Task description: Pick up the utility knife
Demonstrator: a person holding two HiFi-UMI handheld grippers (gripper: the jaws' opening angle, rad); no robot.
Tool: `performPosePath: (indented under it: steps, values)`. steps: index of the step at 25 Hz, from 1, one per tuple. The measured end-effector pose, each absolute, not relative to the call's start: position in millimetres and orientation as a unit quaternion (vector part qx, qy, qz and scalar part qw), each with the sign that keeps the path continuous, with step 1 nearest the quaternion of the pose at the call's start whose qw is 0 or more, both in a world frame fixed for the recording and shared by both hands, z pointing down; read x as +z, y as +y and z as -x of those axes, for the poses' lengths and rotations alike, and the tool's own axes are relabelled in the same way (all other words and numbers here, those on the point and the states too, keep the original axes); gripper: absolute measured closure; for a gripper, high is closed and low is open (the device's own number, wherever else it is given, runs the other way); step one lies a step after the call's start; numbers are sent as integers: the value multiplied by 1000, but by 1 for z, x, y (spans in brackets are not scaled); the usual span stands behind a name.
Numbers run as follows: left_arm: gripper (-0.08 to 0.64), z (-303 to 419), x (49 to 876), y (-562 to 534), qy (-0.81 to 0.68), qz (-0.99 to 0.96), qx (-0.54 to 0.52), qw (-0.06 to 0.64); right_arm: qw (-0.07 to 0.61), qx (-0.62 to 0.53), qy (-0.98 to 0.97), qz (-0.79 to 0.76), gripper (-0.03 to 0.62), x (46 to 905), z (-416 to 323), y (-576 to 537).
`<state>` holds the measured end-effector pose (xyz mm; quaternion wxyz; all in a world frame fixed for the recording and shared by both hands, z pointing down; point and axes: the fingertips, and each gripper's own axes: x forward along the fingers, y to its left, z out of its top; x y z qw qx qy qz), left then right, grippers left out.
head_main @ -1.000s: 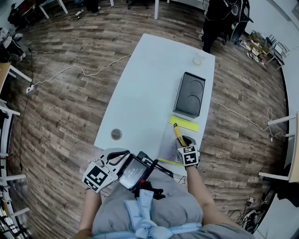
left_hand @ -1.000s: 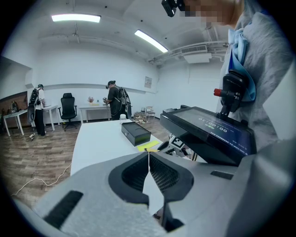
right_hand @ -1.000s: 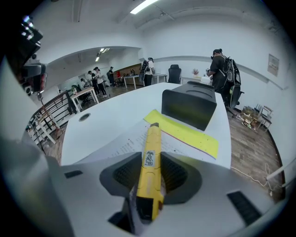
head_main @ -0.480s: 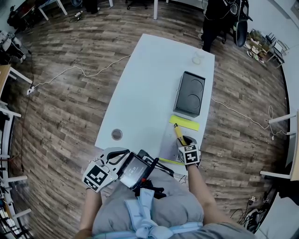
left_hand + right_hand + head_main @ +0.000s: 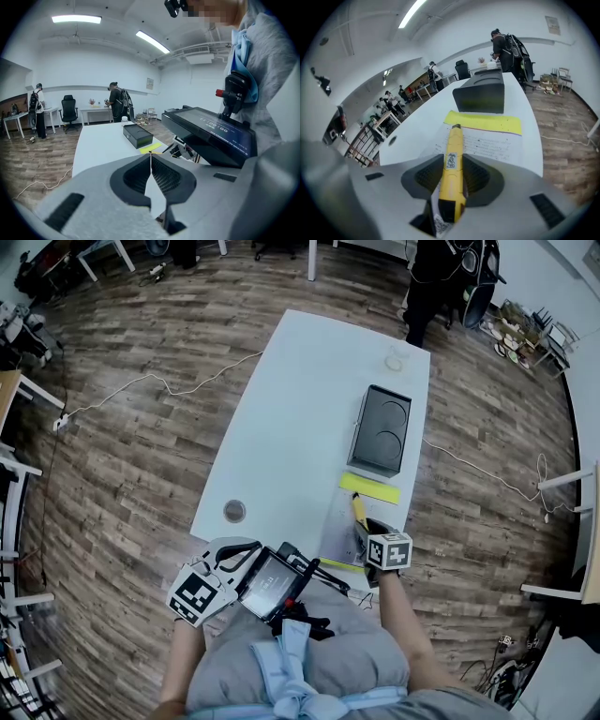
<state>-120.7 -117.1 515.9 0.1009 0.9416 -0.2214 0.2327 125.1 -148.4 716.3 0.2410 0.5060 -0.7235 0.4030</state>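
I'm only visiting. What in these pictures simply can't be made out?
- Rear end of the utility knife: right gripper view, sunk between the pads of the right claw.
- Whether the knife is off the paper: neither view shows its underside.
- Print on the paper: too small in both views.
- Pale round thing at the far end of the table: head view, too small to name.

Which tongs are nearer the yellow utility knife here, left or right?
Right. The right tongs are closed on the utility knife, above the printed sheet. The left tongs are shut and empty, off the table's near edge, well to the knife's left.
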Motion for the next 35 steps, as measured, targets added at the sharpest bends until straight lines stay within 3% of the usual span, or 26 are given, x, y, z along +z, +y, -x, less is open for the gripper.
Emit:
performPosePath:
  steps: [13, 35]
  values:
    - [540, 112, 512, -117, -215, -946, 223, 98, 11, 481, -744, -465, 469, 653, -105, -167]
    - [540, 98, 505, -119, -208, -953, 204, 85, -52, 449, -802, -391, 469, 562, -74, -164]
